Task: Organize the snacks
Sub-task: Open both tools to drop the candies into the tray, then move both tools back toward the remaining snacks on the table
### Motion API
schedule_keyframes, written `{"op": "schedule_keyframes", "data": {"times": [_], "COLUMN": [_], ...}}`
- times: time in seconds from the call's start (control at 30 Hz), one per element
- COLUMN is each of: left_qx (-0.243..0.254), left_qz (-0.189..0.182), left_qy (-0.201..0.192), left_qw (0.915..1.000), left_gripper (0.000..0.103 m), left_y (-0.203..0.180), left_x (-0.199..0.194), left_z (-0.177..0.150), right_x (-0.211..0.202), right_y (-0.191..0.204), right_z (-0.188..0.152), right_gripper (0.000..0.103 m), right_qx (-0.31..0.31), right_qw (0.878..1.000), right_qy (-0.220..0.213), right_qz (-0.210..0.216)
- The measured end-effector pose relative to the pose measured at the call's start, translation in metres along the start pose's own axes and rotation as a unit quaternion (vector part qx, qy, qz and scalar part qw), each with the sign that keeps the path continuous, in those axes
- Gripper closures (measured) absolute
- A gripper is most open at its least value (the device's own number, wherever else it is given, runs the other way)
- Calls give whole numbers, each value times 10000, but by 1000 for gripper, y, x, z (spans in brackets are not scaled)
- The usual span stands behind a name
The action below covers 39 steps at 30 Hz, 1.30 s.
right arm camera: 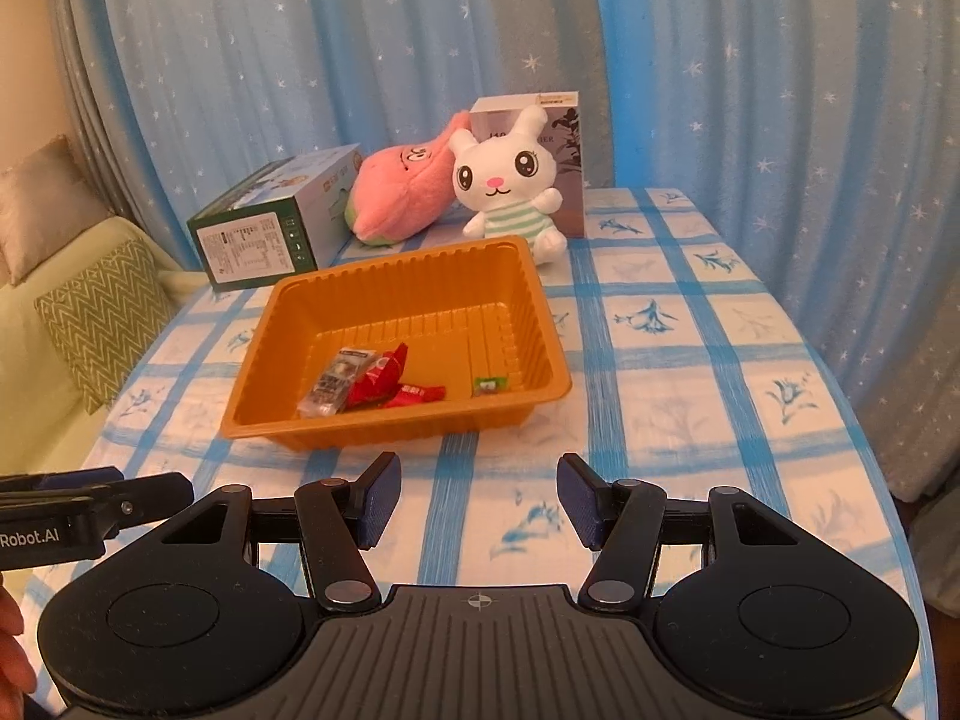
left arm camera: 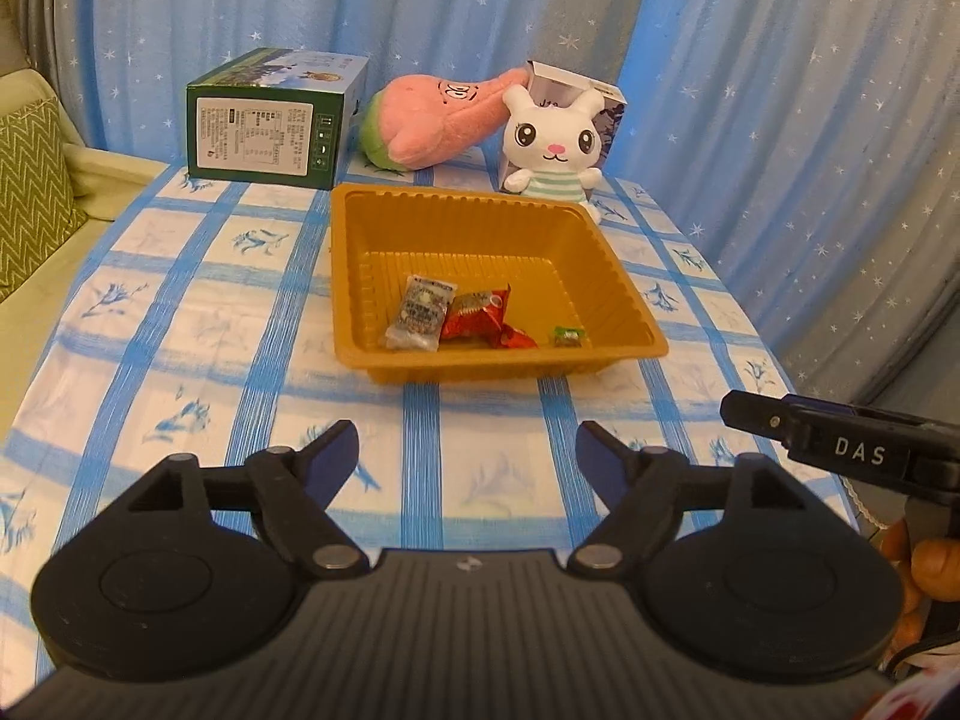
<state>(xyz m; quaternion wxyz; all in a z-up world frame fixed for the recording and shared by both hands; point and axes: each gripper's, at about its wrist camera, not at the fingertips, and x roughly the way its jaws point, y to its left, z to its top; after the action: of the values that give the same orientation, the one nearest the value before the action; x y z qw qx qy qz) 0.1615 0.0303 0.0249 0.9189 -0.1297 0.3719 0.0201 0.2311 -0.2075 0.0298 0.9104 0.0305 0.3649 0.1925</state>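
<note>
Left gripper (left arm camera: 468, 450): nearest the left wrist lens; jaws stand wide and bare, nothing between the blue pads; it hangs over the checked tablecloth (left arm camera: 180, 324), short of the tray.
Right gripper (right arm camera: 477, 501): nearest its own lens; jaws part-way apart, narrower than the left pair, also holding nothing; it sits beside the left gripper, and each one's finger edges into the other's view.
Orange tray (left arm camera: 498, 204): straight ahead of both grippers, just beyond the fingertips, near wall facing them; seen from the right gripper it lies slightly to the left.
Snacks: three lie in the tray's near end; a clear speckled packet (left arm camera: 420, 312) on the left, a red packet (left arm camera: 480, 321) touching it in the middle, a small green candy (left arm camera: 567, 336) apart on the right.
Loose snacks: none visible on the cloth in either view; the sorting looks done or close to it.
Step in hand: judged as a check or retreat with both grippers clear of the tray; to do it well, keep the fingers above the near rim so the light tray is not nudged; scan the cloth to either side before calling it finished.
Backdrop: beyond the tray, well ahead of the grippers, a green carton (left arm camera: 270, 126), a pink plush (left arm camera: 438, 120) and a white rabbit plush (left arm camera: 552, 144) against a small box; none needs touching.
</note>
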Motion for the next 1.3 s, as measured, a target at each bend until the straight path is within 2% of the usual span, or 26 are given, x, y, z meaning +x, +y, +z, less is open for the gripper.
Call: {"op": "schedule_keyframes", "data": {"times": [0.43,0.63,0.83,1.1,1.3], "left_qx": [-31,158,317,343,386], "left_qz": [50,271,286,235,246], "left_qy": [6,-3,60,344,503], "left_qw": [10000,9995,9991,9985,9977], "left_gripper": [11,11,11,11,11], "left_y": [1,4,9,11,11], "left_x": [-38,-46,-49,-45,-37], "left_z": [-44,-57,-72,-88,-97], "right_x": [-40,-51,-58,-57,-51], "right_y": [9,10,10,14,10], "right_z": [-44,-65,-88,-117,-126], "right_gripper": [45,45,45,45,45], "right_qx": [217,281,316,128,169], "right_qw": [9998,9996,9994,9996,9992], "right_qy": [45,65,75,208,320], "right_qz": [-18,-69,-141,-125,-148]}}
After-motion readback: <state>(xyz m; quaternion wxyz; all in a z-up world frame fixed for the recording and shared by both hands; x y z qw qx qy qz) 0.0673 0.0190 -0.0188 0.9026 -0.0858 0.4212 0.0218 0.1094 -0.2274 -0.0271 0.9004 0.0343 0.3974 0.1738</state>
